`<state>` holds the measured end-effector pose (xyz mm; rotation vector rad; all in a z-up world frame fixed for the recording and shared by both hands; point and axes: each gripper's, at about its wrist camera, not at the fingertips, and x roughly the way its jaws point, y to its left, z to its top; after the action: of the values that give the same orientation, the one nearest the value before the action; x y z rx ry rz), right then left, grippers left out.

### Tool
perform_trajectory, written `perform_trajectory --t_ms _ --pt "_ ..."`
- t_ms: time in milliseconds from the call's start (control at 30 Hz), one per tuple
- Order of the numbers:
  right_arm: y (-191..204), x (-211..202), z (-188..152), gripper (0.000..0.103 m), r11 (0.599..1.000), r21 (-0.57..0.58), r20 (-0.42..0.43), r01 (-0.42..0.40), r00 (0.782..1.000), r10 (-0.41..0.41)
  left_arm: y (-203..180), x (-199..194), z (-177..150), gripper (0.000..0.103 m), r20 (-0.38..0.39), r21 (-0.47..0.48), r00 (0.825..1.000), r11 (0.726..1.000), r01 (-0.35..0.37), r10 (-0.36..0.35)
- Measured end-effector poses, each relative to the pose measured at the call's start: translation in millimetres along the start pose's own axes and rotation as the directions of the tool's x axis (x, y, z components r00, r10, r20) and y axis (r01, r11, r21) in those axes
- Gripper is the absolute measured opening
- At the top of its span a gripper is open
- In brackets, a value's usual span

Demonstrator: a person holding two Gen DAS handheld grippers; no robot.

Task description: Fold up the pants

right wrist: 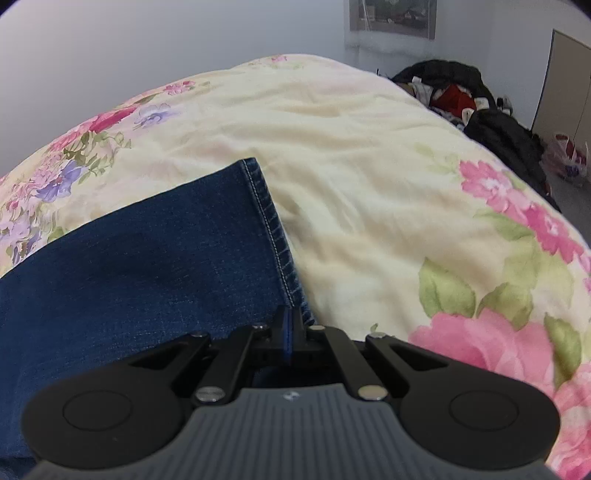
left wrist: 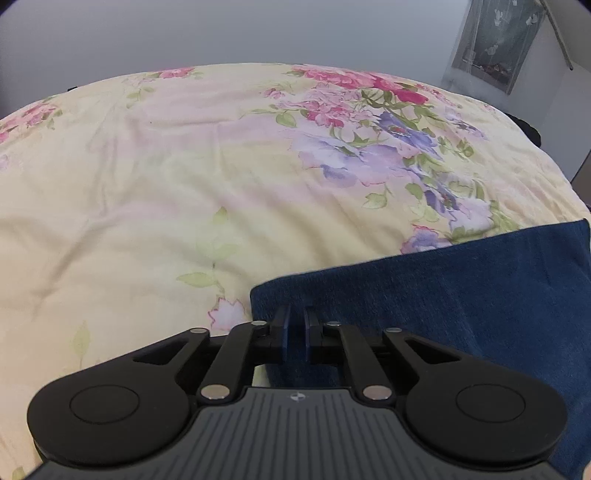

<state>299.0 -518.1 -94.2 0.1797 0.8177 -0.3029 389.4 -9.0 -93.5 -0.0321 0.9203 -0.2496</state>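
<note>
We see the left gripper [left wrist: 295, 328] nearest, matte black linkage arms with silver rivets over a ribbed grey body, its blue-edged pads drawn close and pinching the near corner of the pants [left wrist: 461, 295]. These are dark blue denim with a fine woven grain, lying flat with a straight folded edge running off to the right. In the right wrist view the right gripper [right wrist: 291, 325] has the same black-and-grey build, jaws clenched fully together on the hem corner of the pants [right wrist: 155, 251], where pale stitching runs along a doubled seam. The denim spreads left of that gripper as a broad flat panel. Beneath everything lies the bedspread [left wrist: 147, 206], soft wrinkled cotton in cream with pink and purple flower prints and green leaves. Farther back on the right, a lumpy pile of dark clothes [right wrist: 480, 110] sits at the bed's edge. Beyond it stands a plain grey wall [right wrist: 147, 44] with a framed picture [right wrist: 391, 18].
</note>
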Motion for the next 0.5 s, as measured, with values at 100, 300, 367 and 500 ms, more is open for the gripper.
perform_trajectory --t_ms 100,300,367,500 --pt "6.3 -29.2 -6.9 0.003 0.999 -0.022 0.064 -0.039 0.997 0.041 -10.5 -29.1 -17.0 0.012 0.000 0.036 1.000 0.999 0.031 -0.031" --pt "23.1 -45.7 -32.0 0.002 0.992 -0.099 0.042 -0.084 0.995 0.088 -33.1 -62.4 -60.4 0.012 -0.003 0.106 1.000 0.994 0.019 -0.019" --pt "20.6 -47.5 -41.3 0.002 0.993 -0.092 0.057 -0.077 0.995 0.083 -37.6 -66.5 -72.8 0.012 0.013 0.134 1.000 0.991 0.000 -0.002" --pt "11.1 -41.0 -54.0 0.000 0.997 -0.049 0.029 -0.062 0.998 0.064 -36.8 -61.3 -94.2 0.013 -0.018 0.135 1.000 0.991 -0.006 0.008"
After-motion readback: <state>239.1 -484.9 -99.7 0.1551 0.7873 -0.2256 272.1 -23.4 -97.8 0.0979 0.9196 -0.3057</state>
